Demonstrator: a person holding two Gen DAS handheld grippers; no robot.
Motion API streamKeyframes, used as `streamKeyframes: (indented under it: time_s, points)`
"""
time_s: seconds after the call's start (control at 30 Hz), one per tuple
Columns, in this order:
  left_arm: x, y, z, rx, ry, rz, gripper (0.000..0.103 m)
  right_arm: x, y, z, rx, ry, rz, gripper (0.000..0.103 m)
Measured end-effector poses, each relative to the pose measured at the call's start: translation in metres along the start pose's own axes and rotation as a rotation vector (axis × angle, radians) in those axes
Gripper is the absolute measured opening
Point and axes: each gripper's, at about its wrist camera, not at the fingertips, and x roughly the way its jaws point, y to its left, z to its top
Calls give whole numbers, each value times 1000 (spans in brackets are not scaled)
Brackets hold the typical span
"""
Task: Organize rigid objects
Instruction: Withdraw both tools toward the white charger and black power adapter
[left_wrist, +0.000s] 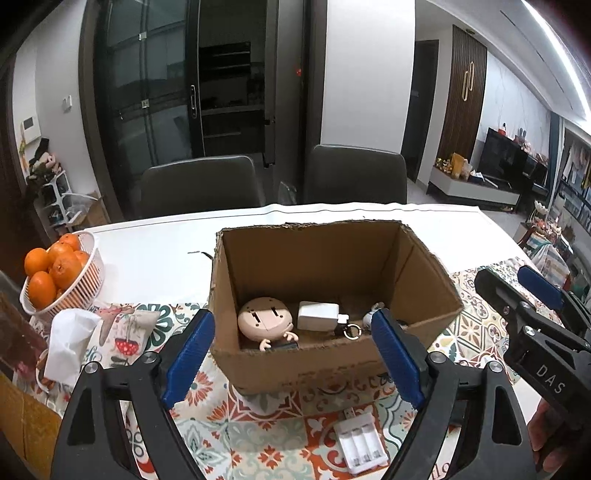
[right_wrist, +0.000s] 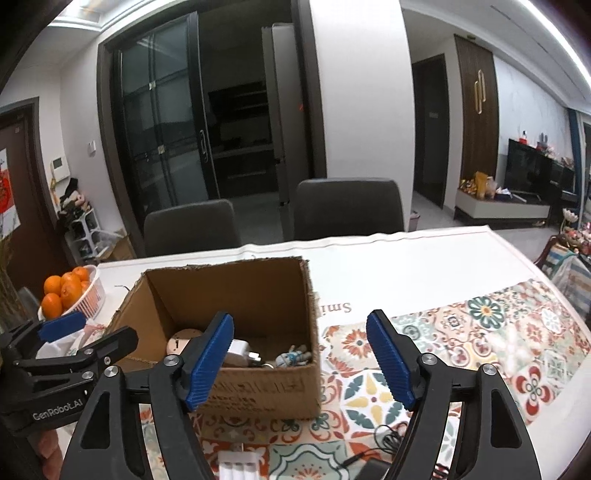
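Both tongs spread wide, nothing between the pads. Left tongs (left_wrist: 293, 360) hover over the near edge of the box (left_wrist: 332, 354); right tongs (right_wrist: 300, 362) sit just right of the box, over the patterned cloth (right_wrist: 461, 354).

Box is open-topped, on the desk (left_wrist: 155, 243), partly on the cloth. Inside: round beige toy head (left_wrist: 264, 317), white charger (left_wrist: 317, 316), small dark item with a keyring (left_wrist: 349, 329), and an astronaut-like figurine (right_wrist: 293, 359). Right pad of the left tongs covers most of the figurine in the left view; the near wall cuts off the toy's lower body.

White battery holder (left_wrist: 360, 445) lies on the cloth in front of the box, outside it. In the right view it's cut off by the bottom edge. Black cable and adapter (right_wrist: 373, 461) also partly out of view at the bottom, hard to identify.

Readable: "DAS" on the right tongs' body in the left view; "GenRobot.AI" on the left tongs' body in the right view; upside-down "Smi…" on the desk cover, rest hidden behind the box. Print on the box front is too blurred to read.

Basket of oranges (left_wrist: 55, 273) far left, tissue (left_wrist: 68, 343) beside it.
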Motion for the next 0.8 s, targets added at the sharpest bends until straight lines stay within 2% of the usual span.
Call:
streamKeyframes:
  time_s: [0.43, 0.8]
  points:
    - [-26, -20, -31, -14, -22, 23, 89, -42, -23, -16, 35, -72, -57, 77]
    - [-26, -34, -65, -68, 35, 0, 89, -61, -35, -46, 35, -89, -104, 80]
